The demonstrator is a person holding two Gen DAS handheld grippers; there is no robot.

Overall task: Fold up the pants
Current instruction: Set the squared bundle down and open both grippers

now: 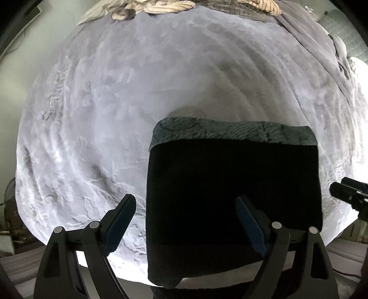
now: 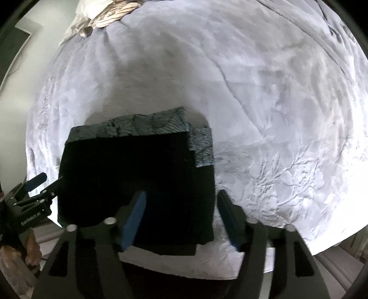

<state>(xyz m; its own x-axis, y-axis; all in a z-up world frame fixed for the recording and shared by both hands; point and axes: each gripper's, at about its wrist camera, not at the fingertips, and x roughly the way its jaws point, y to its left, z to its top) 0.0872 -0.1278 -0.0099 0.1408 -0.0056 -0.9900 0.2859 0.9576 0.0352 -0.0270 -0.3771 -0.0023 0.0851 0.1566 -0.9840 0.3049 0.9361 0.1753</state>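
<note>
The left gripper [image 1: 185,202] hangs wide open and empty, pointing down, one finger over the pale bedding, the other over the folded black ribbed pants with a grey patterned band [image 1: 232,195]. The right gripper [image 2: 181,199] is also spread apart with nothing pinched, straddling the pants' edge at its 6 o'clock. The pants lie flat on a light grey plush blanket [image 1: 115,103]; crumpled beige striped cloth [image 1: 161,7] sits at 12 o'clock.
</note>
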